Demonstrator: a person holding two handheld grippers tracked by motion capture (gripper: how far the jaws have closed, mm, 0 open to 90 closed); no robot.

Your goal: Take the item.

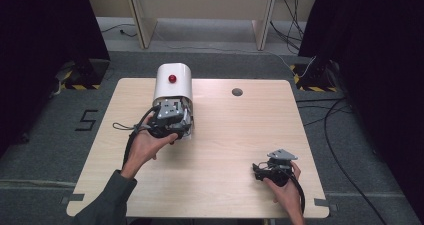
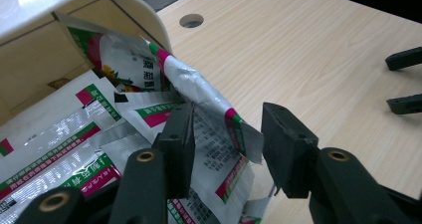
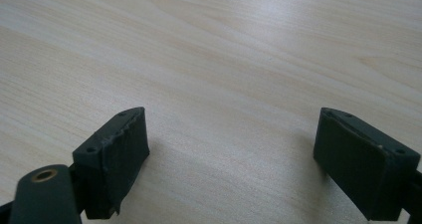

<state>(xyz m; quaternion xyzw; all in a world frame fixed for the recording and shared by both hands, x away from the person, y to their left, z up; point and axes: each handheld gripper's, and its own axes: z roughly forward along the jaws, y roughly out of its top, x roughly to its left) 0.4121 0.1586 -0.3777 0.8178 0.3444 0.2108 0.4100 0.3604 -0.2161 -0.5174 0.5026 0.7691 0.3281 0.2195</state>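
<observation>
A pale wooden surface (image 1: 220,135) with rounded corners carries a white, round-topped box (image 1: 174,82) near its eleven o'clock edge, open toward six o'clock. Printed foil sachets (image 2: 149,119) spill from that opening onto the wood. A round cable hole (image 1: 237,91) sits toward twelve o'clock, well apart from the box.

From my high view I can read a dark "5" (image 1: 88,120) marked on the grey floor (image 1: 45,135) left of the bench. In my left gripper view the silver sachets (image 2: 209,134) spilling from the white box (image 2: 74,0) carry printed characters in green, magenta and black: bands of white characters on green and red stripes, and blocks of small black print. All of it is too small and creased for me to read.
</observation>
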